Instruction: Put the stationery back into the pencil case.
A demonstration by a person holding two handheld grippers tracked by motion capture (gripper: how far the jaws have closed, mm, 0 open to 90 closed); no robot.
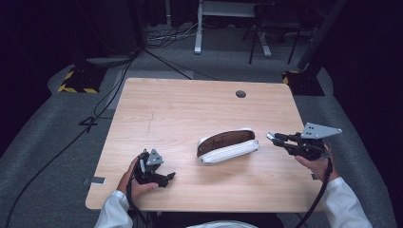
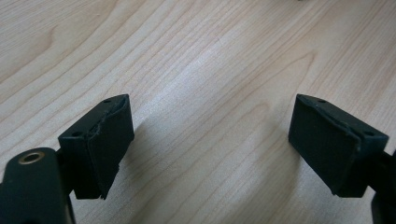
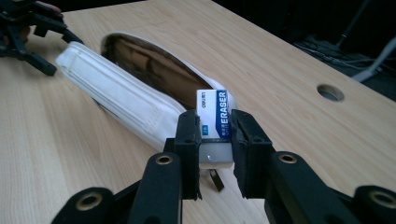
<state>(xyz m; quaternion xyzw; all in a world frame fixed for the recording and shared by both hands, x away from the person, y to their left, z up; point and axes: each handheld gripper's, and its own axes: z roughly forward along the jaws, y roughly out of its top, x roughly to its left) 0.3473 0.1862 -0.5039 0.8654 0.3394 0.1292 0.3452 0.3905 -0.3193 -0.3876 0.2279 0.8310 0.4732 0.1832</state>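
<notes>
The small white block eraser in its blue-and-white paper sleeve (image 3: 214,122) sits clamped between the two black jaws of the right gripper (image 1: 272,137), its lower end pinched by the pads and its printed end standing clear beyond the fingertips. Just ahead of those fingertips lies the long white fabric pencil case with a brown lining (image 1: 227,145), on its side on the pale wooden table (image 1: 180,104), its mouth gaping toward the far edge.

From here the step looks like carrying the eraser to that mouth. To do it well, I'd say the right hand should keep its firm pinch, bring the free end of the eraser over the near white lip rather than against it, and tip the fingertips down into the brown hollow before letting go; a nudge on the soft wall could shove the case away.

The left gripper (image 1: 167,177) rests low over bare wood, well apart from the case, its jaws spread wide with nothing between them. It could steady the case from its end.

The sleeve reads "ERASER" in white on blue; the small print above it is too fine to read.
</notes>
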